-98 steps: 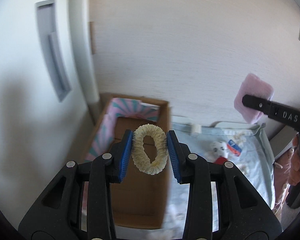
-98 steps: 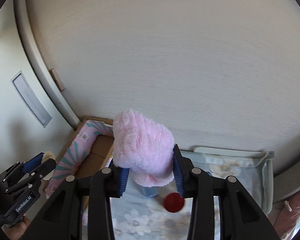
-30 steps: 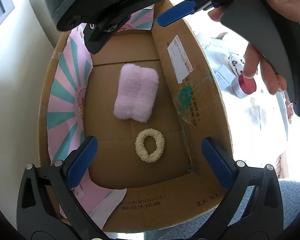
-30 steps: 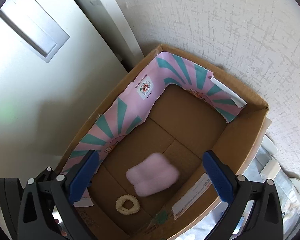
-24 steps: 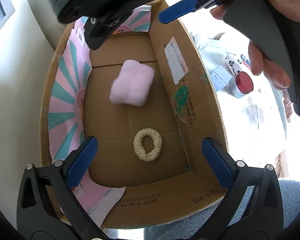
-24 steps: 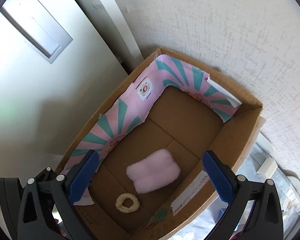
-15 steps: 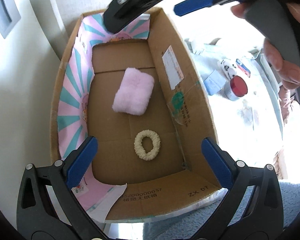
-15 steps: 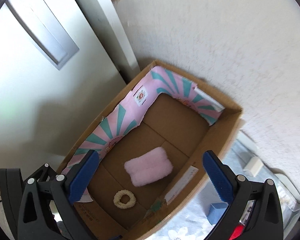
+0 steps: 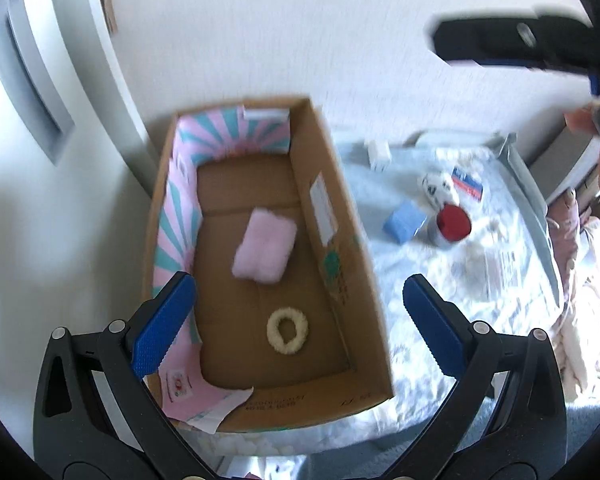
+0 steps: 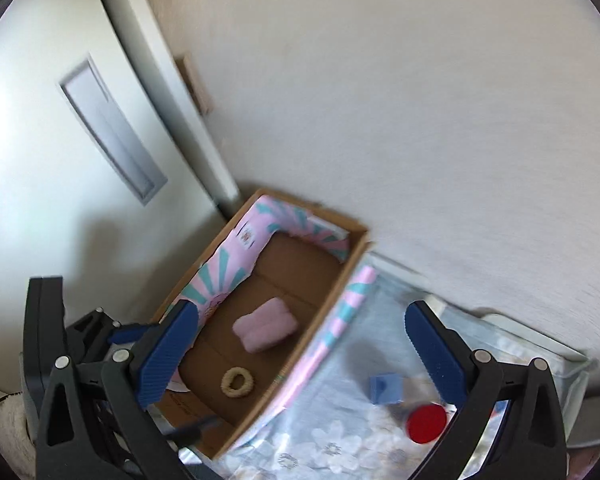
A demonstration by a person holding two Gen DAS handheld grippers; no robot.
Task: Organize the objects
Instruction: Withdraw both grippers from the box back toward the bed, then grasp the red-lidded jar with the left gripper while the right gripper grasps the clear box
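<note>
My left claw hangs above the cardboard box with its jaws spread wide and nothing in them; my right claw is likewise wide apart and empty, up and off to the side over the flowered mat.

The step in hand, as I judge it, is to fetch the next loose piece from the mat. To do that well I would bring one claw down straight over a single item, jaws either side of it, and close only once the pads bracket it squarely, so that I do not knock its neighbours about.

Largest to smallest: the box, brown, lined along two walls with pink-and-teal striped paper, stands against the wall just beside the mat. Inside lie a folded pink fluffy cloth and, nearer me, a cream scrunchie, apart from each other. On the mat wait a blue block and, close by it, a red-lidded jar.
</note>
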